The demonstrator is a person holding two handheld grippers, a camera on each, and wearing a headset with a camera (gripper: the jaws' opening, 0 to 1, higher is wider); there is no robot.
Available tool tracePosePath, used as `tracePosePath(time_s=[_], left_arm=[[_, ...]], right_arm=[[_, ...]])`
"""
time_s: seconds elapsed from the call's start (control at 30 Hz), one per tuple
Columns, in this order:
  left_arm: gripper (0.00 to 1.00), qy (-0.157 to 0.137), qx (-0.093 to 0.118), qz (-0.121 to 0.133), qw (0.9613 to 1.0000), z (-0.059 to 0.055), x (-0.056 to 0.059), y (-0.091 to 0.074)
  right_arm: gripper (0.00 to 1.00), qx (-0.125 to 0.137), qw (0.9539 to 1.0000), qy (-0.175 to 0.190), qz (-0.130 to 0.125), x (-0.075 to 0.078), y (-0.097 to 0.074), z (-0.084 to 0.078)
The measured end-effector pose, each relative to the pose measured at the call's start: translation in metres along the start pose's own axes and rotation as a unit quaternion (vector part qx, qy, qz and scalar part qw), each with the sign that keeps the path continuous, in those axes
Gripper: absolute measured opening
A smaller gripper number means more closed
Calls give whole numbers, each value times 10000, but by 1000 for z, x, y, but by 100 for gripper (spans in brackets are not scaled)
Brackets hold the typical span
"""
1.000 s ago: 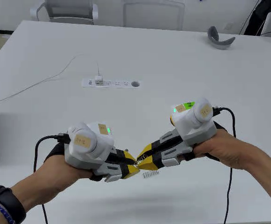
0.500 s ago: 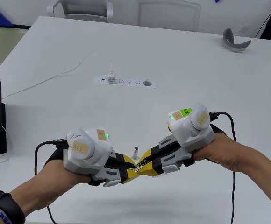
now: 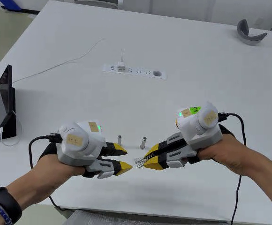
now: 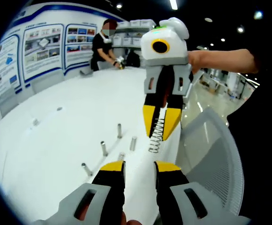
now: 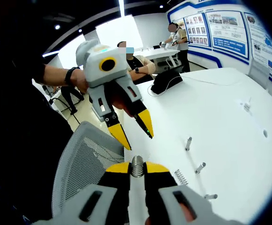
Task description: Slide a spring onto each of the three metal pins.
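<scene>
Between my left gripper, jaws apart, and my right gripper I have only a narrow gap. The thin coiled steel spring pinched in the right one pokes into it. Just behind that gap stand a short upright metal pin and a second pin, apart from each other (an open lane runs between them). Past them the white table gives open room up to the long white power strip. A black tablet blocks the far left edge, and a grey mesh chair back sits below the near edge.
</scene>
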State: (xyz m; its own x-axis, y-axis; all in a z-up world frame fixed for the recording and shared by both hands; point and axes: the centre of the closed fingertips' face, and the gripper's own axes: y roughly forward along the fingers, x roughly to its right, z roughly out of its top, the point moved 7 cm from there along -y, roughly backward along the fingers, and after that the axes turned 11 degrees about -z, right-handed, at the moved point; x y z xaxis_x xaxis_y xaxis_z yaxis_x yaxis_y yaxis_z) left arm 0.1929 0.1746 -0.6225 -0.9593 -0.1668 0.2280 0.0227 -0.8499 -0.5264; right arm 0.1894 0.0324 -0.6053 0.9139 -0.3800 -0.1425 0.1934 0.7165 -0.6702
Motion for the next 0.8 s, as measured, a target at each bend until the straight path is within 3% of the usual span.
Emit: tracePosePath(time_s=[0.47,0.8], left_arm=[[32,-475,75,575,9972,-25,-17,-12],[39,-766,151,1011,9918,-38,-34,-21]], right_arm=[[12,-265,9994,-48,-228,8,8,-16],[12,-482,9969,-21,-619,29,22,-12]])
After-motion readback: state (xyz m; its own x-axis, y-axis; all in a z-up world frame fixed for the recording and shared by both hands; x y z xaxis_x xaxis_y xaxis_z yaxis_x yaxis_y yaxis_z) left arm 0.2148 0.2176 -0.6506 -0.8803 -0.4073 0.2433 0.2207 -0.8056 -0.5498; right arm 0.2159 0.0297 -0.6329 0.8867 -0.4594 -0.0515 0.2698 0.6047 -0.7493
